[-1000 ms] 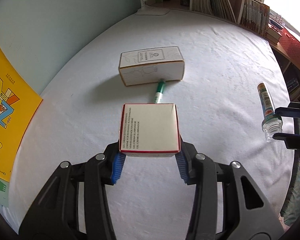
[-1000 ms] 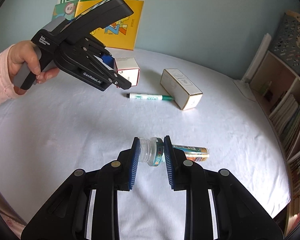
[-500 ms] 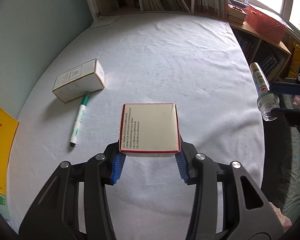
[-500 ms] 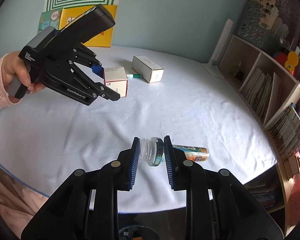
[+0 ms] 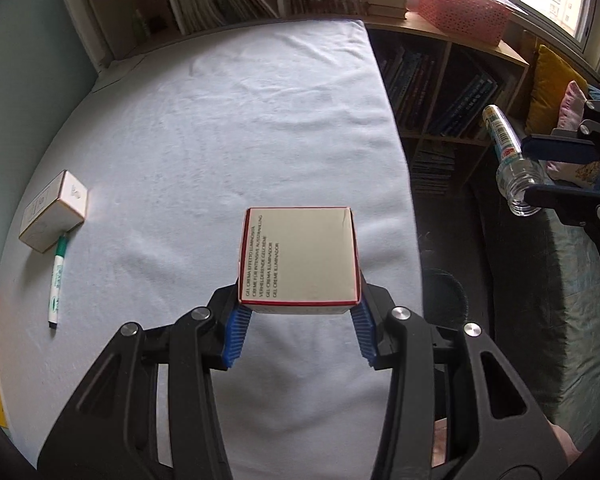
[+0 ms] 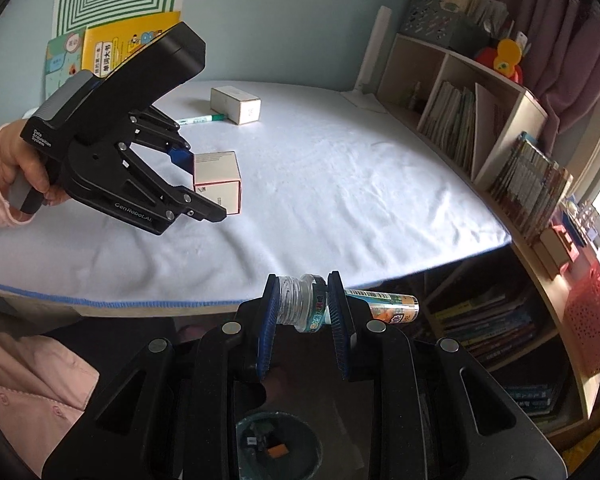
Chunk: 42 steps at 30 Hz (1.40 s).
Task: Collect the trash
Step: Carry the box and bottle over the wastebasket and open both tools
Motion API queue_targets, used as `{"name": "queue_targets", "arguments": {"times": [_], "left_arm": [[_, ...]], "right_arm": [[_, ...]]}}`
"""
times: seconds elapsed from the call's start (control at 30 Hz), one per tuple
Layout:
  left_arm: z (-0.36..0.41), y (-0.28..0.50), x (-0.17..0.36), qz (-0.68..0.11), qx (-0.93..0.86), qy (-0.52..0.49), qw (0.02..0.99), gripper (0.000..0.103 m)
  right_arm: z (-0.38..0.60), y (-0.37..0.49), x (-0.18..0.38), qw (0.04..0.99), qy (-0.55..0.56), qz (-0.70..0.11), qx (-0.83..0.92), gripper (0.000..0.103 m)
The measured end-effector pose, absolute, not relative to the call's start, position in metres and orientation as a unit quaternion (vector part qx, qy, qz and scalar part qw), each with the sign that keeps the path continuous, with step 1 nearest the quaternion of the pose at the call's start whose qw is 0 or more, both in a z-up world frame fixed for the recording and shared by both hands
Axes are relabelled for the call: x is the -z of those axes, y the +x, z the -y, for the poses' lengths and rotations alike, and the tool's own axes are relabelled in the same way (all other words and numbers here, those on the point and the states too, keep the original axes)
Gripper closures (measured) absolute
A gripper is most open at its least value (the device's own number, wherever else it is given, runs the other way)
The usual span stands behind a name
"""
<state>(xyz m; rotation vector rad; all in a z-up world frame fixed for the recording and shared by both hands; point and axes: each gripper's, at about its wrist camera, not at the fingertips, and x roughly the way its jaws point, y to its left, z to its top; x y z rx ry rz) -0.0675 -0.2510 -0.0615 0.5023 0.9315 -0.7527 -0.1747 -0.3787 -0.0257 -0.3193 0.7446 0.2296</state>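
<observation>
L gripper [image 5: 298, 320] clamps red-edged box [image 5: 298, 256], underside hidden | R gripper [image 6: 305, 316] grips bottle [image 6: 306, 312] neck, base at 3 o'clock | bin [image 6: 278, 446] dim at 6 | both grippers swung off table [image 5: 220, 120] edge vs 0.5 s ago

1. The left hand-held gripper [image 5: 298, 322] has its blue pads [image 5: 236, 332] pressed against opposite sides of a red-edged box [image 5: 298, 258], carried in the air.
2. A bare hand [image 6: 24, 172] in a pink sleeve grips its handle.
3. The right hand-held gripper [image 6: 302, 312] pinches a clear bottle [image 6: 300, 308] near its neck, lying crosswise between the fingers.
</observation>
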Motion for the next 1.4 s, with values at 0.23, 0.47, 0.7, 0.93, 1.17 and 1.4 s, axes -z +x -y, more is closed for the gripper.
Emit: {"name": "queue_targets", "arguments": {"times": [0.23,0.47,0.7,0.93,1.17,1.4], "left_arm": [[0.298,-0.103,0.075,-0.43,0.39,0.258,0.772,0.061],[0.334,-0.136,0.09,-0.43,0.417,0.282,0.749,0.061],[0.365,-0.166,0.109,-0.432,0.44,0.304,0.726,0.061],[0.387,-0.188,0.131,-0.441,0.454,0.321,0.705,0.061],[0.402,-0.205,0.155,-0.454,0.465,0.337,0.682,0.061],[0.41,-0.221,0.178,-0.463,0.473,0.349,0.663,0.061]], "right_arm": [[0.412,-0.206,0.041,0.915,-0.122,-0.376,-0.078,0.077],[0.44,-0.239,0.059,0.915,-0.096,-0.389,-0.051,0.077],[0.462,-0.266,0.075,0.914,-0.07,-0.399,-0.031,0.077],[0.478,-0.288,0.096,0.91,-0.044,-0.411,-0.018,0.077],[0.488,-0.304,0.115,0.906,-0.02,-0.423,-0.009,0.077],[0.494,-0.315,0.132,0.901,0.002,-0.434,0.0,0.077]]}}
